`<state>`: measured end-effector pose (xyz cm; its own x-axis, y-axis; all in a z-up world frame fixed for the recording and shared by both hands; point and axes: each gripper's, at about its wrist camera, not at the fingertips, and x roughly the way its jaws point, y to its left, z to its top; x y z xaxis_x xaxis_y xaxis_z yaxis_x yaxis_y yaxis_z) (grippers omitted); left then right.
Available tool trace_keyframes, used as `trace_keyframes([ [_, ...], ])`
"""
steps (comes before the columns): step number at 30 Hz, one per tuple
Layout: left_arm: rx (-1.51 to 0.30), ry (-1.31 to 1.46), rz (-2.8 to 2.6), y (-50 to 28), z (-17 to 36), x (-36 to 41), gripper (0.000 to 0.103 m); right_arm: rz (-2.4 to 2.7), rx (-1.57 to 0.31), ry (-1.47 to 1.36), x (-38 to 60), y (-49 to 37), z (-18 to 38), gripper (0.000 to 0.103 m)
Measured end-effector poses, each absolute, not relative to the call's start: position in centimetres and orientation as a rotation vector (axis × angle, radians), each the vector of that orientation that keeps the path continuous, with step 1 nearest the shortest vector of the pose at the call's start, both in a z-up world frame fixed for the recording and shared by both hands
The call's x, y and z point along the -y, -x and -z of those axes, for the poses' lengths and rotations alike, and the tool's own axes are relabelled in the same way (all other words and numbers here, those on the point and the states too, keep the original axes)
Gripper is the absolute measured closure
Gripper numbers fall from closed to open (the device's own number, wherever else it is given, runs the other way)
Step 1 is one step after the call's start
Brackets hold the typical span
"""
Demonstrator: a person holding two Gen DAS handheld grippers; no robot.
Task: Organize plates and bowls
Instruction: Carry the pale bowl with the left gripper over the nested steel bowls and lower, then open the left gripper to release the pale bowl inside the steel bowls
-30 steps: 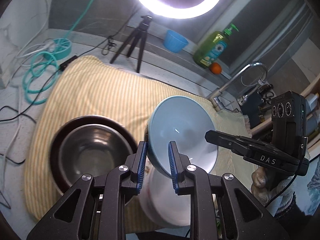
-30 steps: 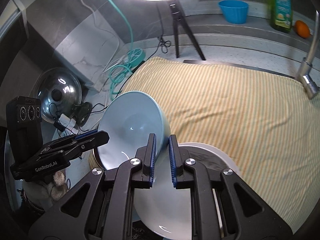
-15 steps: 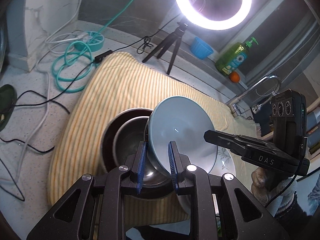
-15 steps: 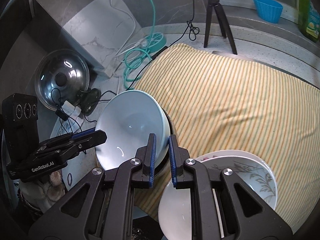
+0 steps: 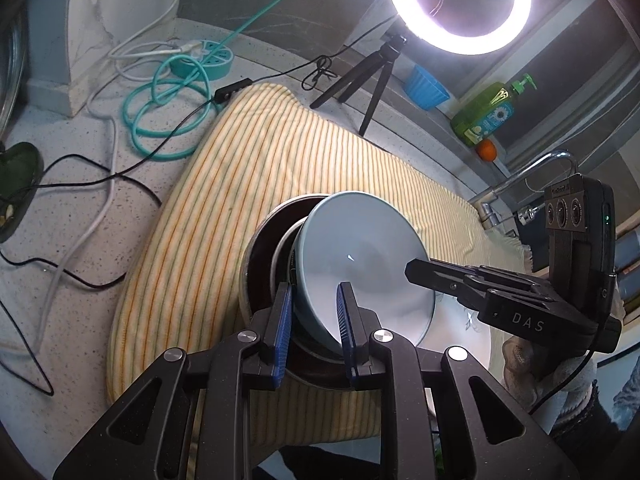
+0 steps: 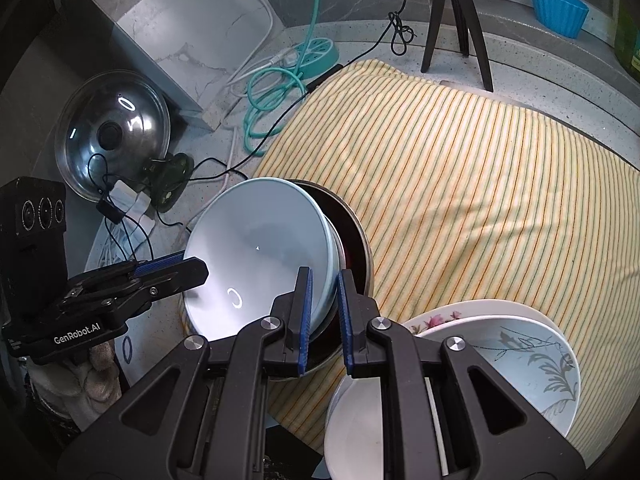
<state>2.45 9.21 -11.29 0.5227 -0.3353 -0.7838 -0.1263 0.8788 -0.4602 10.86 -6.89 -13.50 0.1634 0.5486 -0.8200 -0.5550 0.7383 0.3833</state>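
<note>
Both grippers hold a light blue bowl (image 5: 360,256) (image 6: 260,248), tilted, by opposite rims. My left gripper (image 5: 314,296) is shut on its near rim, and in the right wrist view that gripper (image 6: 196,270) reaches in from the left. My right gripper (image 6: 322,280) is shut on the opposite rim and shows as a black arm (image 5: 418,272) in the left wrist view. The blue bowl hangs over a steel bowl (image 5: 285,240) nested in a dark brown bowl (image 5: 256,248) (image 6: 356,232); whether they touch I cannot tell. All sit on a yellow striped cloth (image 5: 280,168).
White patterned plates (image 6: 528,352) and a white bowl (image 6: 360,420) lie at the cloth's near right. A ring light tripod (image 5: 376,76), teal cord (image 5: 160,108), loose cables, a pot lid (image 6: 112,136), a blue cup (image 5: 424,88), a soap bottle (image 5: 488,112) and a faucet (image 5: 520,176) surround the cloth.
Both grippers have carried the blue bowl leftward and lower, from above the white plates to above the steel and dark bowls. Both grips are unchanged.
</note>
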Motion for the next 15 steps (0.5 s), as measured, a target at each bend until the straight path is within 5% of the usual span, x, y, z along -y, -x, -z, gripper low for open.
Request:
trace_keyframes([
  [12, -1.037, 0.499, 0.124, -2.53, 11.61, -9.38, 0.083, -0.783, -1.162, 0.045, 6.27, -10.76, 13.63, 0.087],
  [14, -1.038, 0.496, 0.119, -2.53, 11.58, -9.35, 0.081, -0.773, -1.149, 0.038, 6.53, -10.83, 13.36, 0.070],
  [15, -1.038, 0.496, 0.119, -2.55, 11.58, -9.34, 0.081, -0.770, -1.141, 0.030, 6.68, -10.85, 13.22, 0.052],
])
